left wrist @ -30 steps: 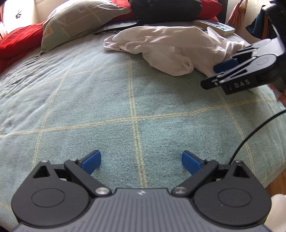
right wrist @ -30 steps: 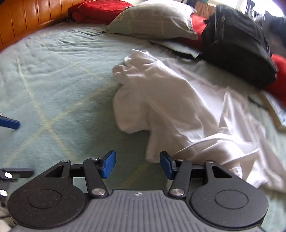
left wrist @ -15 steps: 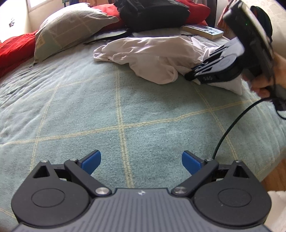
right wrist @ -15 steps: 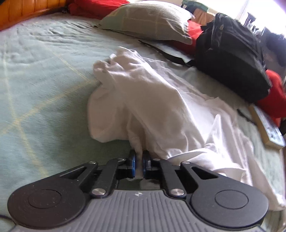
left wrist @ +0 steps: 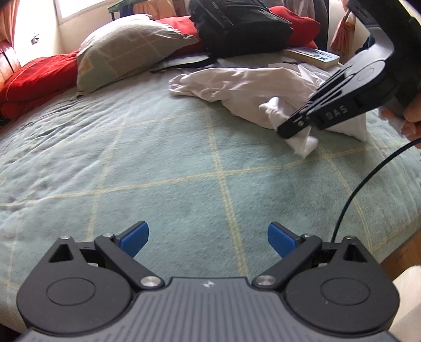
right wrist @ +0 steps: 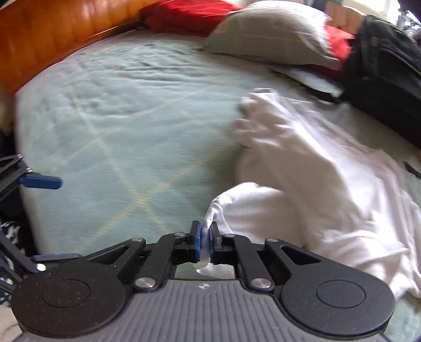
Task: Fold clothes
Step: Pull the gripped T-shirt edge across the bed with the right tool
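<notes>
White shirt [right wrist: 302, 168] edge lifted, pinched in right hand-held gripper [right wrist: 205, 243]

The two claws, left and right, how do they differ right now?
The left claw is wide open with nothing between its blue pads, while the right claw is shut on a bunched edge of the white garment. The left claw is over bare green bedspread, apart from the garment; the right claw is at the garment's near edge. Both are black with blue pads.

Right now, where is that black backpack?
In the left wrist view the black backpack sits at the far end of the bed, against the red cushion, right of the grey pillow and behind the white garment.
</notes>
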A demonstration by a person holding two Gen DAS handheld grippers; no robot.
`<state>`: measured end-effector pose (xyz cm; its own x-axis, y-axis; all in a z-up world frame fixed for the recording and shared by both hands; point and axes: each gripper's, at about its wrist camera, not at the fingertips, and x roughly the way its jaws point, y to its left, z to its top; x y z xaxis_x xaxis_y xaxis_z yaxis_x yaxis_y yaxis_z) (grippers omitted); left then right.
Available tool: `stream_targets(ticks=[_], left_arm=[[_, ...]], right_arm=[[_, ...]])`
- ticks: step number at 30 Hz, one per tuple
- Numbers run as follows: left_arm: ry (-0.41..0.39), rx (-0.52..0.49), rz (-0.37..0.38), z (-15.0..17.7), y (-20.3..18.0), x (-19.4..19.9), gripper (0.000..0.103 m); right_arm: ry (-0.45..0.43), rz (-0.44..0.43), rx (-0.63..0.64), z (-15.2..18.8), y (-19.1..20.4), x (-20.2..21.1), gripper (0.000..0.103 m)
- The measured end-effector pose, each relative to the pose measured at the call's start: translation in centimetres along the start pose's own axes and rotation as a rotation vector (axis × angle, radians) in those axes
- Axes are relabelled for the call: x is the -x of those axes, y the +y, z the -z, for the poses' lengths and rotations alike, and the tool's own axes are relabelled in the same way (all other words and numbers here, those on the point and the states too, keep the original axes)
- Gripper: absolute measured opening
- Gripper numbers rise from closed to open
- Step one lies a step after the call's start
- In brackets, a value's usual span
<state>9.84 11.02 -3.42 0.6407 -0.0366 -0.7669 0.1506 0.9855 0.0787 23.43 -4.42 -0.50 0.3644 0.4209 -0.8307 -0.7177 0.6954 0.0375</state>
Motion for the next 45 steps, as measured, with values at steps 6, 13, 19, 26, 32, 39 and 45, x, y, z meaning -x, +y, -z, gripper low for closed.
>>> stream_targets(ticks=[6, 13, 19, 26, 32, 39, 45], left_arm=[[-0.009, 0.025, -0.042, 1.6, 2.0, 1.8, 0.097], [0.008, 0.054, -0.075, 3.4, 4.3, 3.2, 0.097], [0.009, 0.081, -0.1, 4.2, 5.9, 3.9, 0.097], [0.009, 0.098, -0.12, 4.1, 7.2, 3.9, 0.097], [0.015, 0.128, -0.153, 4.1, 8.4, 4.1, 0.097], [0.029, 0.16, -0.182, 3.7, 9.7, 3.8, 0.097], [0.023, 0.15, -0.151, 3.2, 9.6, 3.9, 0.097]], right_arm=[[0.018, -0.09, 0.078, -2.3, 5.2, -1.3, 0.009], [0.066, -0.167, 0.143, -6.0, 10.5, -4.7, 0.009], [0.076, -0.222, 0.164, -8.7, 14.3, -7.5, 0.009], [0.039, -0.312, 0.14, -11.9, 17.2, -9.5, 0.009], [-0.006, -0.394, 0.123, -15.4, 19.0, -10.3, 0.009], [-0.015, -0.48, 0.099, -17.2, 19.3, -10.8, 0.021], [0.006, -0.41, 0.088, -15.0, 15.4, -9.6, 0.03]])
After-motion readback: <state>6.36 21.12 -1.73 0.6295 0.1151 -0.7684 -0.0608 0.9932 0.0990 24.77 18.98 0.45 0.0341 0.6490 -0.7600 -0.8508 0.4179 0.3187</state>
